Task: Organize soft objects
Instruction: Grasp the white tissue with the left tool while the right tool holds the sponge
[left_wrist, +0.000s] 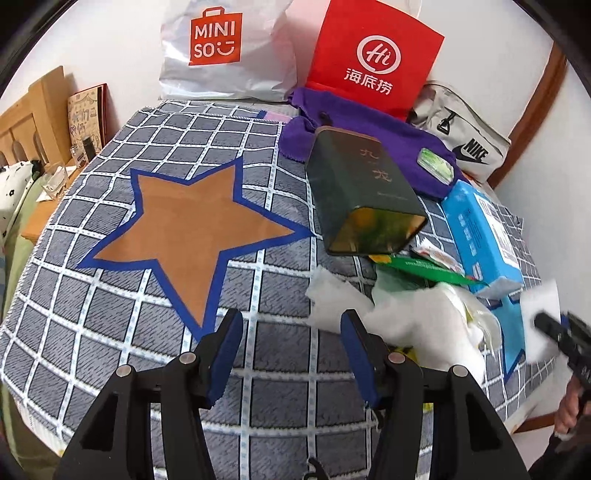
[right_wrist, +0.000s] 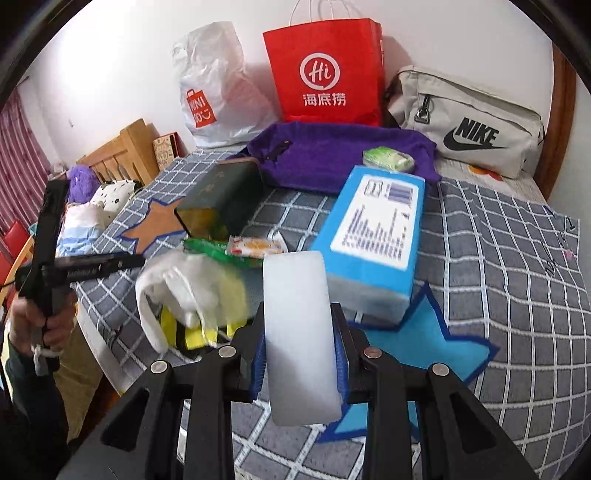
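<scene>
The right hand-held gripper (right_wrist: 300, 363) is clamped on a white foam block (right_wrist: 298, 332) above the bed's near edge, over the blue star (right_wrist: 424, 347). Lower it flat onto that star before releasing. The left hand-held gripper (left_wrist: 290, 332) hangs apart, empty.

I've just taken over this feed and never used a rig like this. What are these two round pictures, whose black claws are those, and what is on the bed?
No robot: a person holds a two-finger gripper in each hand, each carrying a fisheye camera looking along its fingers. The left view shows the left gripper open and empty over the checked blanket, near a brown star patch. The right view shows the right gripper clamping a white foam block. Nearby lie a dark green tin, a blue tissue pack, a purple cloth and white plastic bags.
</scene>
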